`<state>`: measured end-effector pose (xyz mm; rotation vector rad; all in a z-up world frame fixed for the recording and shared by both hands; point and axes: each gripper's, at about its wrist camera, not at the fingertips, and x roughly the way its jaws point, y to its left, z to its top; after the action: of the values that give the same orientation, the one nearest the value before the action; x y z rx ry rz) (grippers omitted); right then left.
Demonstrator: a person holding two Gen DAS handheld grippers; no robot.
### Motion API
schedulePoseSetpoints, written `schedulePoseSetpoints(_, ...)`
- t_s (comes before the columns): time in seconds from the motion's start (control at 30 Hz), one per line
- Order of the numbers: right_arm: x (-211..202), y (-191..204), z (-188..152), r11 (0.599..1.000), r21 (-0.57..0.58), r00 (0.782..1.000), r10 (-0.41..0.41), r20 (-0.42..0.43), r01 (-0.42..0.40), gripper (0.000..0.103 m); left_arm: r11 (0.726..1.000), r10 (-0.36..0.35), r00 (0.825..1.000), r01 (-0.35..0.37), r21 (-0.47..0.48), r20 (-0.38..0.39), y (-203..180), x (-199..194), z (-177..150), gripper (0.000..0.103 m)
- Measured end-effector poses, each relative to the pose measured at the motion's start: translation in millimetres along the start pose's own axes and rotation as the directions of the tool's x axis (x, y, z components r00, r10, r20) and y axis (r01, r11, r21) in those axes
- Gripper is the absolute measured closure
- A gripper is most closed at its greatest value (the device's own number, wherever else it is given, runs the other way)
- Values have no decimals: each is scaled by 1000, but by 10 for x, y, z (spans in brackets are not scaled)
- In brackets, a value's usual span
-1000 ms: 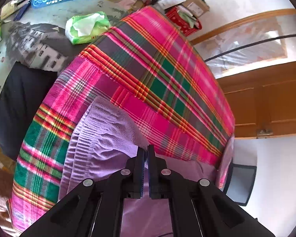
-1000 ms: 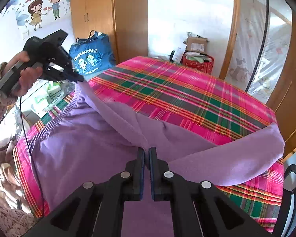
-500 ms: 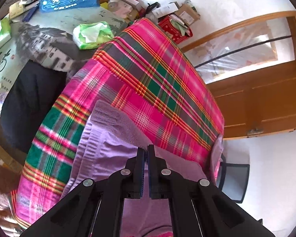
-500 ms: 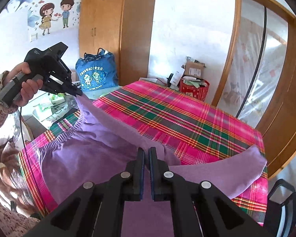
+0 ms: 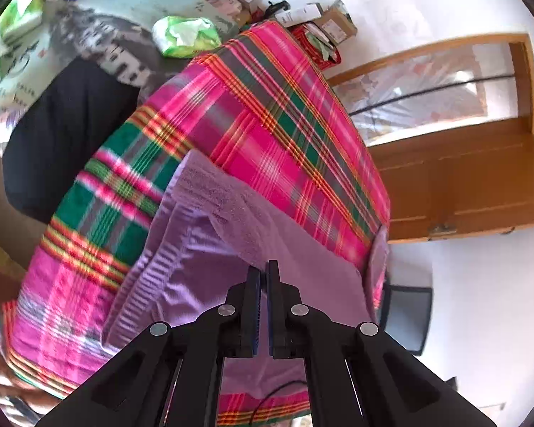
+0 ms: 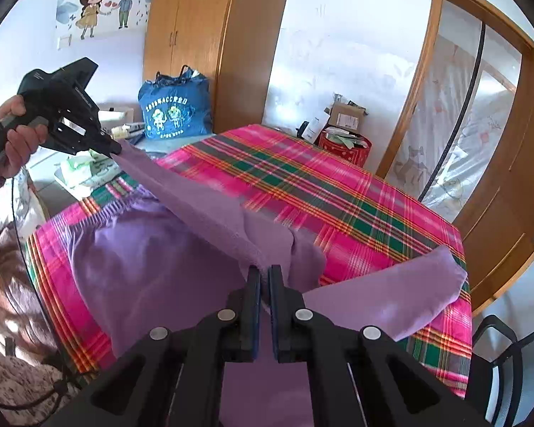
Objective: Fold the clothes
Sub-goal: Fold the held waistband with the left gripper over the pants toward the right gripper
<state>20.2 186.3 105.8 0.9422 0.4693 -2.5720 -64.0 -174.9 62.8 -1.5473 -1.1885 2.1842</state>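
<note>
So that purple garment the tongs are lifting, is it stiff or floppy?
Probably floppy: the purple garment sags between the left tongs and the right tongs, both shut on it. It likely drapes easily, since one leg lies limp over the plaid cloth. The fuzzy surface suggests it will not slip much.

The garment (image 6: 153,259) is spread on the worktop (image 6: 356,206) at 7 o'clock; a bag (image 6: 174,106) is set behind at 11 o'clock.
</note>
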Motion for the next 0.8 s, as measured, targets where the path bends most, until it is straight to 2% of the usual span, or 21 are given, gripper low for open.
schedulePoseSetpoints(0.27, 10, 91, -313, 1000, 16, 999, 16, -38, -15, 98, 999, -30, 1000, 31, -40, 5, 285, 35, -324, 100)
schedulePoseSetpoints(0.63, 32, 226, -641, 1000, 0, 997, 15, -76, -15, 98, 996, -32, 999, 34, -84, 25, 618, 128, -661, 100)
schedulePoseSetpoints(0.8, 27, 258, -739, 1000, 4, 997, 9, -80, -9, 98, 995, -24, 1000, 25, -95, 10, 708, 204, -769, 100)
